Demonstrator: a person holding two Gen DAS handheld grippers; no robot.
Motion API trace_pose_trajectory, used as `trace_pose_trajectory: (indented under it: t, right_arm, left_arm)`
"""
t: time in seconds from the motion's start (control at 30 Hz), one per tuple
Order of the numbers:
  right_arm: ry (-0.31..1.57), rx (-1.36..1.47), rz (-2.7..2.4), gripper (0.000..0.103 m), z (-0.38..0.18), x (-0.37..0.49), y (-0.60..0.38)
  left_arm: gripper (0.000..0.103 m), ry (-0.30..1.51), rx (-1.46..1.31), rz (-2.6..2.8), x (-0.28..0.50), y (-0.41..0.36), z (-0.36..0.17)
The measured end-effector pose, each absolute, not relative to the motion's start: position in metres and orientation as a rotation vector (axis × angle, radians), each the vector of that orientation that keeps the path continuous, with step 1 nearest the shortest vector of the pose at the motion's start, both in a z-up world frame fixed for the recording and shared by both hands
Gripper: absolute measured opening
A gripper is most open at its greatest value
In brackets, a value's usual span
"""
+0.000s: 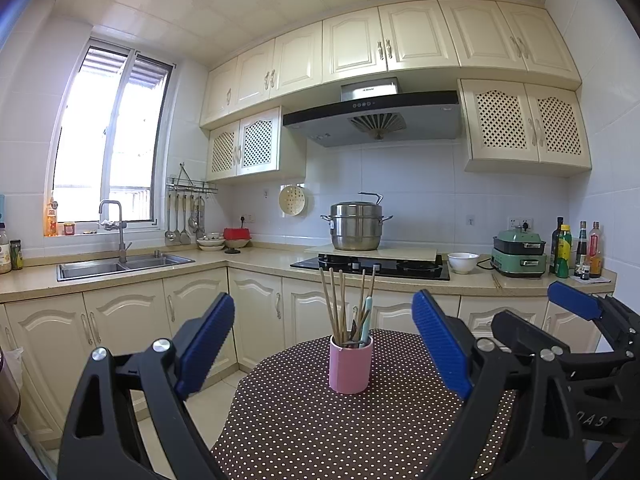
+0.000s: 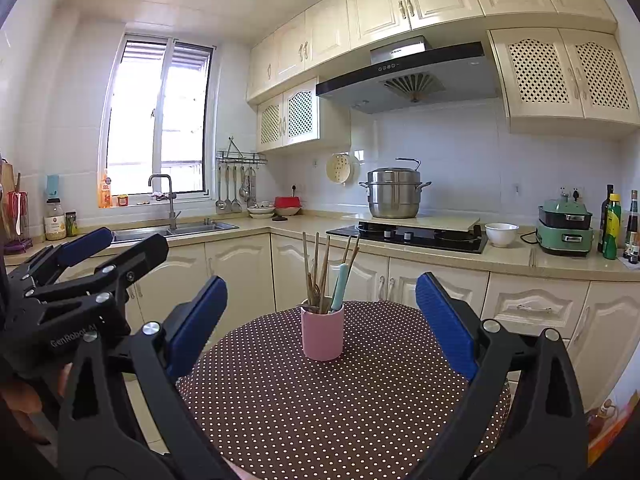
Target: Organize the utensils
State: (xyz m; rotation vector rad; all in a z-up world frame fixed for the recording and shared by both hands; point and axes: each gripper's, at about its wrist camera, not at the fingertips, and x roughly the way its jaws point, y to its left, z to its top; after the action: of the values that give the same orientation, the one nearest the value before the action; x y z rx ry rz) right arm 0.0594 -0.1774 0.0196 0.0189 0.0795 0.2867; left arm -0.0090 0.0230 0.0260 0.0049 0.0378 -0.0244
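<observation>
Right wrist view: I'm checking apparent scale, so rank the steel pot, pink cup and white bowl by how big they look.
1. Steel pot and pink cup look alike; the cup is much nearer, so unranked.
2. White bowl, smallest.

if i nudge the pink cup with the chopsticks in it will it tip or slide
The pink cup looks tall and narrow, and the chopsticks rise well above its rim, so a push up high would probably tip it. The dotted cloth likely grips its base, so sliding seems less likely. The loosely leaning sticks would probably shift and rattle.
</observation>
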Motion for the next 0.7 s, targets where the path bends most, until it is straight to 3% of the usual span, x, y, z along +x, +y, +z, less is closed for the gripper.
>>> trace_pose_trajectory:
  t: [0.7]
  right_arm:
    - [0.089, 0.026, 0.289, 0.094, 0.0163, 0.0589, -0.1745]
  left_arm:
    - [0.089, 0.042, 0.010, -0.018, -0.0077, 0.0220, 0.0238]
